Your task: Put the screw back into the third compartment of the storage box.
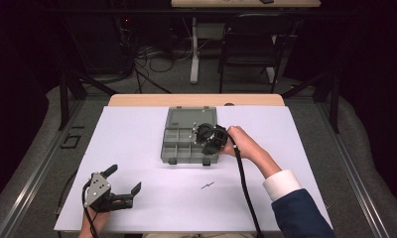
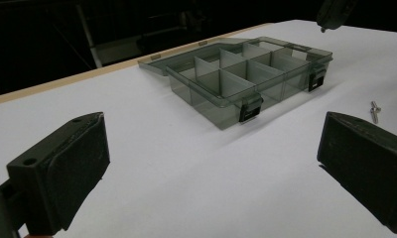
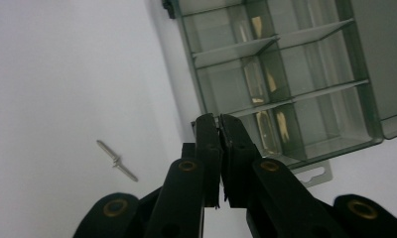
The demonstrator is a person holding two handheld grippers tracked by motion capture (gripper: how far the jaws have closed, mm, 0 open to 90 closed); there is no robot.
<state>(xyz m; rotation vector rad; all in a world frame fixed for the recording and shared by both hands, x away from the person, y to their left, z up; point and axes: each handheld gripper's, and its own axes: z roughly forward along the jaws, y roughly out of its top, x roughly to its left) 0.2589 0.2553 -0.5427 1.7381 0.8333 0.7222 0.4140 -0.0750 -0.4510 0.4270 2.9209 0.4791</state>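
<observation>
We are hovering the right gripper (image 3: pixel 220 121) with jaws pinched together — possibly on something tiny, too small to tell — over the open organizer box (image 1: pixel 190 135) mid-table, while the left gripper (image 1: pixel 123 179) is resting wide open and empty, and one screw (image 1: pixel 207 185) is lying unsorted — work probably part done.

One organizer box (image 1: pixel 189 136), one screw (image 1: pixel 207 185)

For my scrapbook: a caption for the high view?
Right tongs shut above the open grey box; left tongs open.
</observation>
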